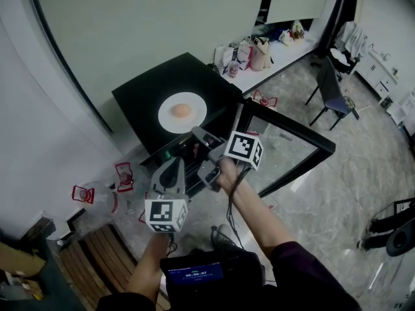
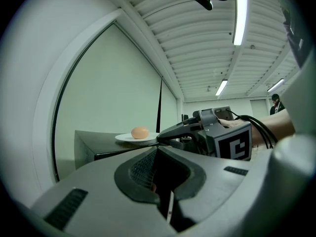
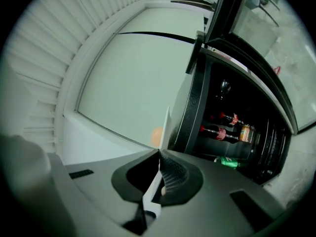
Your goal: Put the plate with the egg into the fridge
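Right claw (image 3: 159,152) on plate (image 3: 166,125), egg (image 3: 156,136) half-hidden

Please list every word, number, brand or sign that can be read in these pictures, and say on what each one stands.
No text can be read with certainty.
Screen of the device at the bottom of the head view: blue characters, too blurred to read.
Bottles and cans inside the fridge: labels too small to read.
Marker cubes: black-and-white square patterns only, no letters.

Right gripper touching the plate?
Touching. The right gripper view shows the right gripper shut on the plate, its white rim edge-on between the jaws.
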{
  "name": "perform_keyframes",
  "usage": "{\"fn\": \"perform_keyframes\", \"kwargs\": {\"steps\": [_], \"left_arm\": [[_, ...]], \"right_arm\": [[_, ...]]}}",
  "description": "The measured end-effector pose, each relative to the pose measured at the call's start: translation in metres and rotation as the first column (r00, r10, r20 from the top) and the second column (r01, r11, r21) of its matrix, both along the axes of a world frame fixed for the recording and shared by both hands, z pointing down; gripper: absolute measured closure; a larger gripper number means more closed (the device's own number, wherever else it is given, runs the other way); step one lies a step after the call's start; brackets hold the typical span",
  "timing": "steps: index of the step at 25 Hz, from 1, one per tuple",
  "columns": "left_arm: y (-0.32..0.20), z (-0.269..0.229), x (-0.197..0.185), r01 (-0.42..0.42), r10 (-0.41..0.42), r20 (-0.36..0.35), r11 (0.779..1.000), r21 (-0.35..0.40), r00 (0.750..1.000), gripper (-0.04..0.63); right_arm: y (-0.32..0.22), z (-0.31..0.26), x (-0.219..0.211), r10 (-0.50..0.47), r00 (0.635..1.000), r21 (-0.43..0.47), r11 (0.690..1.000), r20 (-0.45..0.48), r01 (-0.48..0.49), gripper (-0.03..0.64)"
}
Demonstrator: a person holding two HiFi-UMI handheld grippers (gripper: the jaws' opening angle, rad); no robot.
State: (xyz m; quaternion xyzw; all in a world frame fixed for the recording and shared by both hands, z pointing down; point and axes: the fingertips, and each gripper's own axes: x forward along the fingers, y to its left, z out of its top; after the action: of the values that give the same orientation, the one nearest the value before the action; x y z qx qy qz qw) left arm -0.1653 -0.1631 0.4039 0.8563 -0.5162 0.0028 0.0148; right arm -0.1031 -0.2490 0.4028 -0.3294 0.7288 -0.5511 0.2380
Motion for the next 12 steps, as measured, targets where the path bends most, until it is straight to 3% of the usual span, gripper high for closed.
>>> {"fn": "perform_keyframes", "kwargs": {"steps": [7,12], "left_arm": [[-0.015,0.001,0.007,0.007,-0.007,0.031,1.000,-0.009,1.000,0.589],[-0.033,0.010,0.007,0.031,-0.029,0.031,0.998,-0.046,0.999,0.589]], "right_arm": [[0.009,-0.002,0.008,0.000,0.997,-0.046,0.999,0.078,0.003,0.607],[0.018,-0.001,0.014,-0.001,0.995,-0.030,1.000,0.103,0.004,0.609]]}}
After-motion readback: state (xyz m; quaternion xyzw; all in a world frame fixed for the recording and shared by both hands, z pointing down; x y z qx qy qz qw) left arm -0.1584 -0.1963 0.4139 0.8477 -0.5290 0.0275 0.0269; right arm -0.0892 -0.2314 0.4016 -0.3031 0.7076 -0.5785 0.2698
